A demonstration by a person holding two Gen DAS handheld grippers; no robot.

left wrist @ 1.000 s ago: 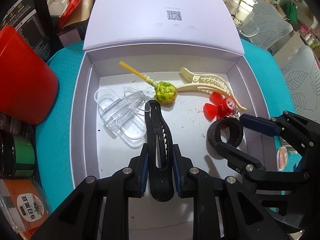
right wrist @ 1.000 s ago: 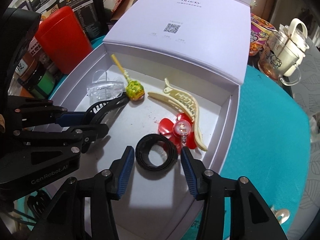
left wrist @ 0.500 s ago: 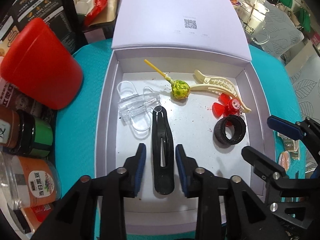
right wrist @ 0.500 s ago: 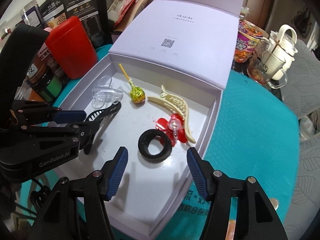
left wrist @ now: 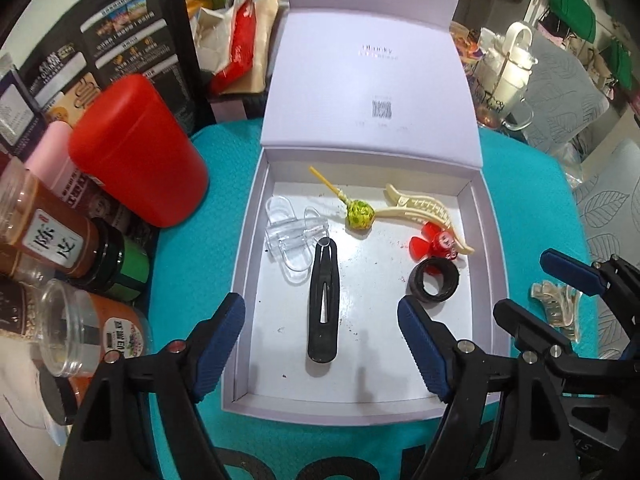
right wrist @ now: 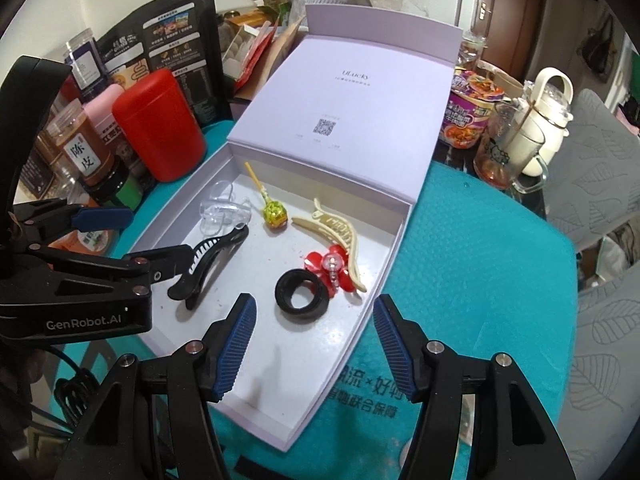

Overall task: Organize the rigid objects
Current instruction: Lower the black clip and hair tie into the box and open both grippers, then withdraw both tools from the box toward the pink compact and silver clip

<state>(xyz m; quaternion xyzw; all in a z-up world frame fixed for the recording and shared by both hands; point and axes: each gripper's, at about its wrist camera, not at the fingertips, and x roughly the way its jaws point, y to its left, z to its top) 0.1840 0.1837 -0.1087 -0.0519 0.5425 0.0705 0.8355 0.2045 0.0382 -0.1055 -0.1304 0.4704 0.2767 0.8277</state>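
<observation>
**Black clip lying in the box, both my grippers empty above it**

The black hair clip (left wrist: 323,304) is lying flat on the floor of the open lavender box (left wrist: 240,276), beside the clear clip (left wrist: 290,236). The lollipop (left wrist: 359,214), the cream claw clip (left wrist: 428,210), the red flower clip (left wrist: 434,242) and the black ring (left wrist: 434,280) are sharing the box with it. I am spreading my left gripper (left wrist: 320,344) wider above the black clip, touching nothing. My right gripper (right wrist: 312,336) is hanging half open over the box's near edge, empty. A translucent clip (left wrist: 556,308) is resting outside on the teal mat (left wrist: 532,208).
</observation>
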